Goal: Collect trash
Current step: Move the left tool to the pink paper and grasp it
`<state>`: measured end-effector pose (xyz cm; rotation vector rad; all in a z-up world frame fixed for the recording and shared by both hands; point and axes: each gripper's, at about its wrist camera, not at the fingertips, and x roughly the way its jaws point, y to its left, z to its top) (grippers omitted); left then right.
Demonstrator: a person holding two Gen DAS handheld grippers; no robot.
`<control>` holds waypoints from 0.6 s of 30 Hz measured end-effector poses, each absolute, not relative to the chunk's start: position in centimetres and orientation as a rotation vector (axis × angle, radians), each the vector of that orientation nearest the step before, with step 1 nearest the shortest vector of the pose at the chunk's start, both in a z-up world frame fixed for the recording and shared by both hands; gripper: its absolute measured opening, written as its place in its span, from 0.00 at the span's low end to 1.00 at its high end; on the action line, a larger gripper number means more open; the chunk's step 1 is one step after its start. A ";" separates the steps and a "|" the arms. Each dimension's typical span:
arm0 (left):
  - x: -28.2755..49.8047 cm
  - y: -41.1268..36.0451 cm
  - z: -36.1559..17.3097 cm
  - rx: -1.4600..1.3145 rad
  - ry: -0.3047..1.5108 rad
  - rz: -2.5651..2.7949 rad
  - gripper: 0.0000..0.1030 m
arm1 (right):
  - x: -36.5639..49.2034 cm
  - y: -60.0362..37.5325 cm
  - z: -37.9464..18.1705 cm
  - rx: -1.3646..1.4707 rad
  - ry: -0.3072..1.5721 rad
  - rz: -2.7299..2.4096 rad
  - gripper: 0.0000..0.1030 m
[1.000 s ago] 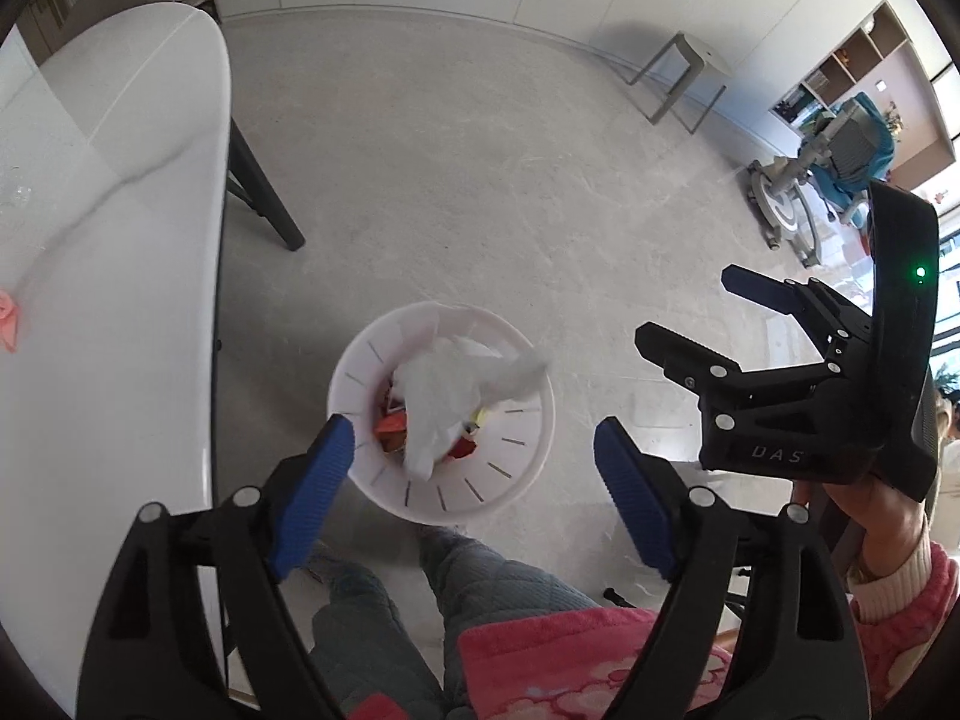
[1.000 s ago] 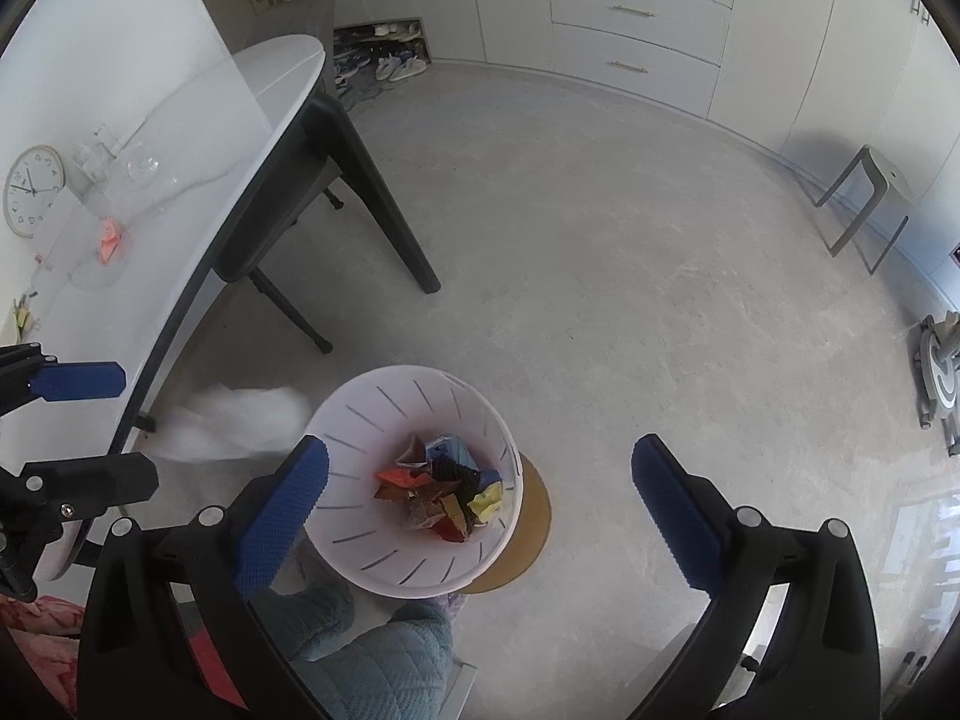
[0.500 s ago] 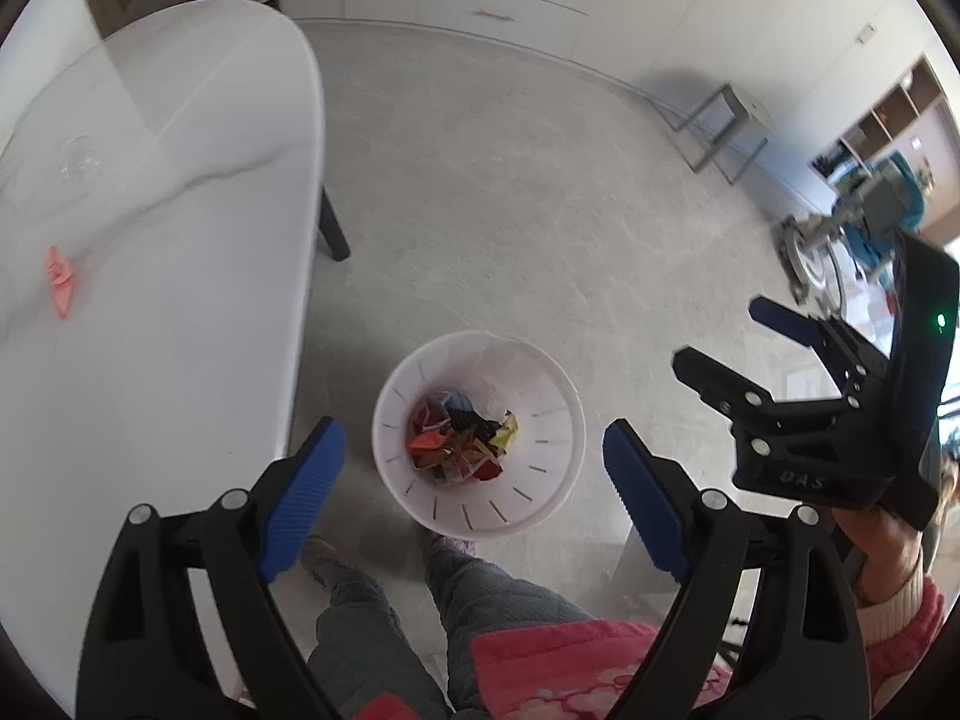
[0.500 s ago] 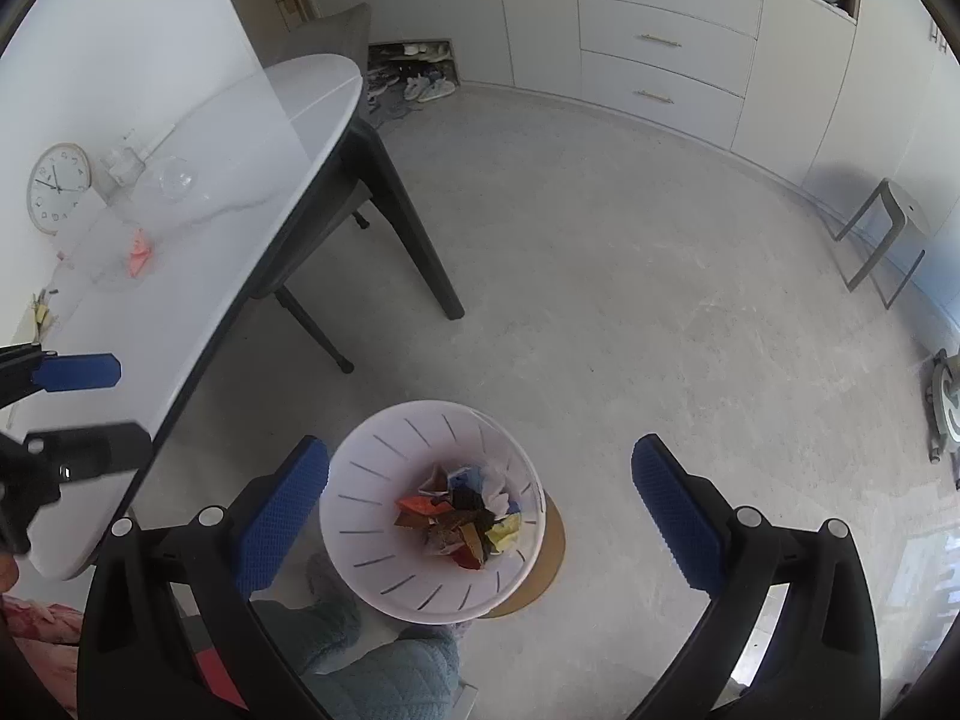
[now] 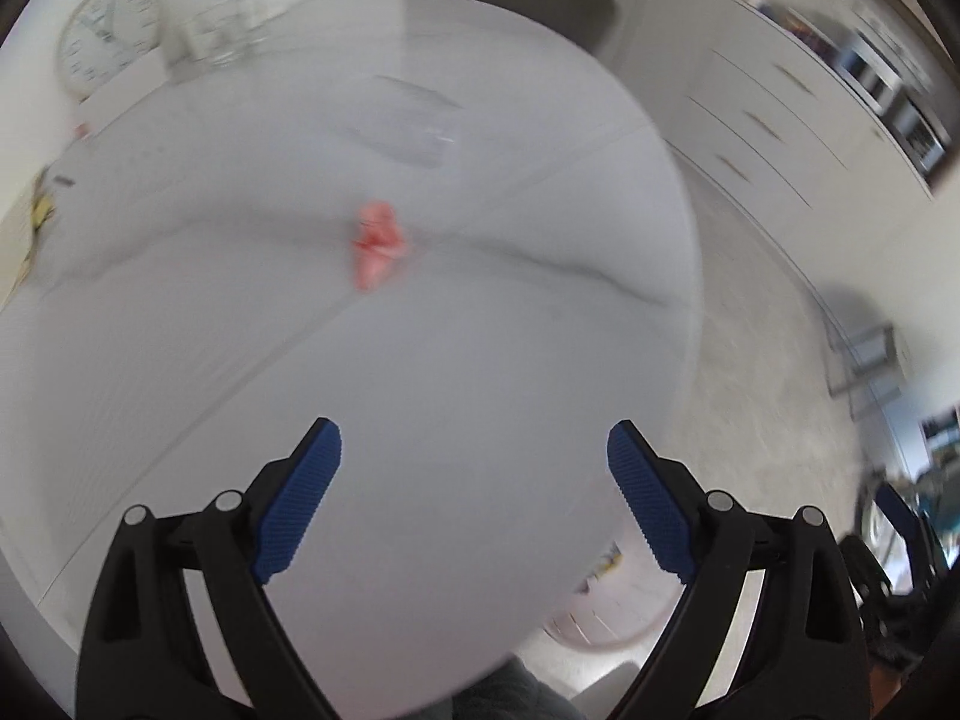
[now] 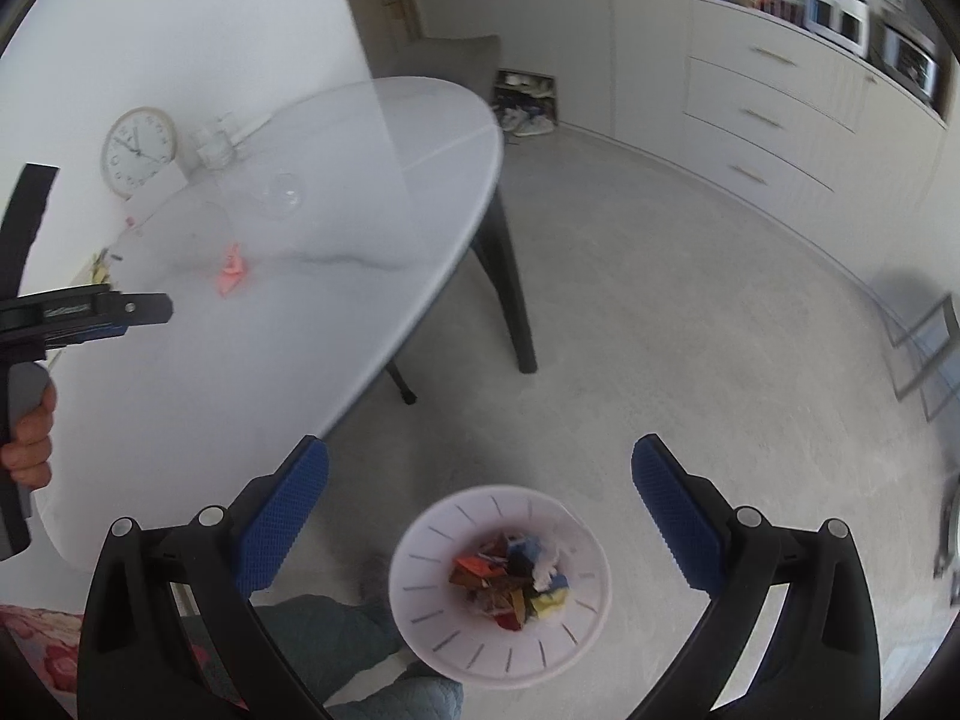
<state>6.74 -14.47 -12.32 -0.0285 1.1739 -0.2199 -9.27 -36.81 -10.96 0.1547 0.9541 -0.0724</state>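
A crumpled pink scrap (image 5: 378, 242) lies on the white oval table (image 5: 420, 390); the right wrist view shows the same pink scrap (image 6: 231, 267) on the table (image 6: 336, 252). My left gripper (image 5: 474, 456) hangs over the table short of the scrap, its jaws still opening with nothing between them. From the right wrist camera that left gripper (image 6: 120, 315) appears side-on at the left edge. My right gripper (image 6: 480, 474) is open and empty above the white trash bin (image 6: 432, 540), which stands on the floor holding several colourful scraps and white tissue.
A round clock (image 6: 139, 150) and clear glasses (image 6: 216, 141) stand at the table's far end. A grey chair (image 6: 462, 60) sits behind the table. A metal stool (image 6: 924, 354) is at the right, drawers (image 6: 768, 114) along the far wall. The person's legs (image 6: 336, 630) are beside the bin.
The left gripper has swung from over the bin to over the table, now facing the pink scrap. The white tissue has dropped into the bin. The right gripper has risen and tilted up.
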 end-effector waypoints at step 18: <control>19.7 -13.2 -20.8 -0.020 1.237 -0.130 0.53 | 7.3 -30.0 -9.4 0.053 0.938 0.051 0.98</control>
